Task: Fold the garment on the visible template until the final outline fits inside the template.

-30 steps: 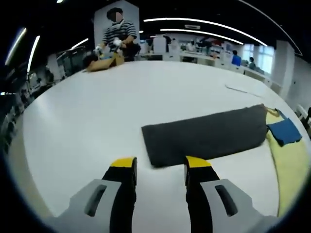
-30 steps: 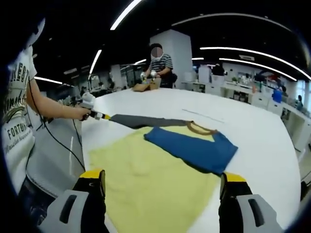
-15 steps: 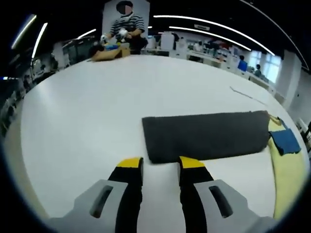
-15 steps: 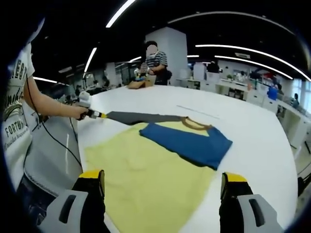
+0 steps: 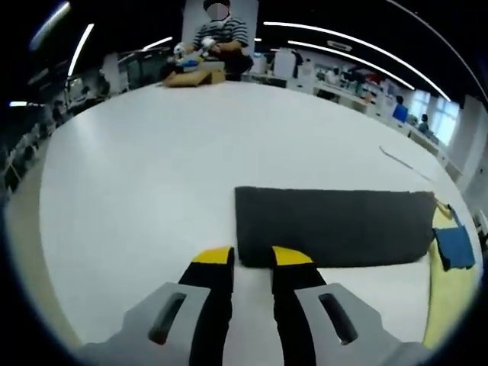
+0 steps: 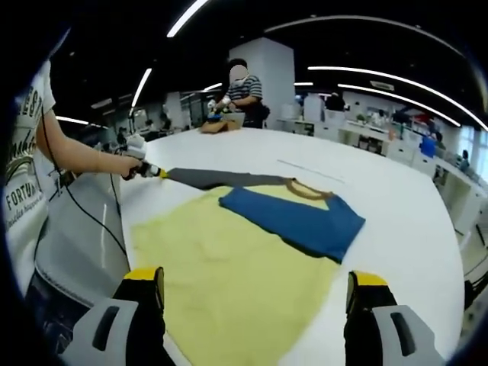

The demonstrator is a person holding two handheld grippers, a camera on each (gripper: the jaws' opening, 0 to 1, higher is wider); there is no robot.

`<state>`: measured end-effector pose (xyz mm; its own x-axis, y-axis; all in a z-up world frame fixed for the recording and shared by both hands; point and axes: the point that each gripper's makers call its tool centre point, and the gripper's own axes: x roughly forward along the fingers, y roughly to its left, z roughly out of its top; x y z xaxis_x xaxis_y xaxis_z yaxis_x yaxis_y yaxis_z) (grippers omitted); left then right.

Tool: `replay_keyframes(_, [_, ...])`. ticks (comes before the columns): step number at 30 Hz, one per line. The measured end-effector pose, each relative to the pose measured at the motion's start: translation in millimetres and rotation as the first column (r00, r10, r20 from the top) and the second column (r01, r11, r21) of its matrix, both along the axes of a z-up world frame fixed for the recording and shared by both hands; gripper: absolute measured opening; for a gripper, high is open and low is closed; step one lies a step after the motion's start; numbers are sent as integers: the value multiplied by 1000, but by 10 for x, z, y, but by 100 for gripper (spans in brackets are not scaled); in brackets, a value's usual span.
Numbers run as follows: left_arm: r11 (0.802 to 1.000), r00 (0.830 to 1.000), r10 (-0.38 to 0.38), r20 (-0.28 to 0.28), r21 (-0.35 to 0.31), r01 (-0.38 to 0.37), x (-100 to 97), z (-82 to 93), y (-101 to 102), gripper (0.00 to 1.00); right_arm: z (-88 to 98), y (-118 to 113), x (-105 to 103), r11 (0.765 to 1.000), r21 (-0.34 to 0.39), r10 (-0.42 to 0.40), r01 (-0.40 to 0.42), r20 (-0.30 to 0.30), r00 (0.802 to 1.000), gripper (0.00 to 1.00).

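Observation:
A yellow shirt (image 6: 229,267) lies flat on the white table (image 6: 396,206), with its blue sleeve (image 6: 293,217) folded across the chest. Its dark grey sleeve (image 6: 221,179) stretches out to the left. In the left gripper view this grey sleeve (image 5: 335,225) lies straight, with the blue sleeve (image 5: 455,248) at its far end. My left gripper (image 5: 252,258) sits low at the cuff's near corner. Its jaws stand a narrow gap apart and the cloth lies flat and unbunched. It is also seen at the cuff as the left gripper (image 6: 156,172). My right gripper (image 6: 255,286) hovers wide open over the shirt's hem.
The person holding the grippers stands at the table's left edge (image 6: 30,152). Another person (image 5: 217,30) works at a brown box (image 5: 191,75) on the far side. A thin line (image 6: 305,169) runs across the table beyond the shirt.
My left gripper's jaws have narrowed steadily while it settled at the grey cuff's corner. The right gripper has stayed wide open above the hem.

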<state>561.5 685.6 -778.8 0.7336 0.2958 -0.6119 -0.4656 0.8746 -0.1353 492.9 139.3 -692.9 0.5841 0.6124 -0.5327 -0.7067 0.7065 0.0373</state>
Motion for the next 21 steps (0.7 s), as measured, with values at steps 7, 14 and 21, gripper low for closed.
replay_keyframes(7, [999, 999, -30, -45, 35, 31, -24, 11, -40, 10, -23, -21, 20, 1000, -20, 0, 1, 4, 1000, 99])
replay_keyframes(14, [999, 998, -38, -42, 38, 39, -11, 13, -32, 9, -29, -14, 28, 1000, -16, 1, -1, 9, 1000, 99])
replay_keyframes(21, [993, 999, -2, 44, -122, 7, 0, 58, -135, 1, -74, -48, 24, 999, -34, -4, 4, 3, 1000, 99])
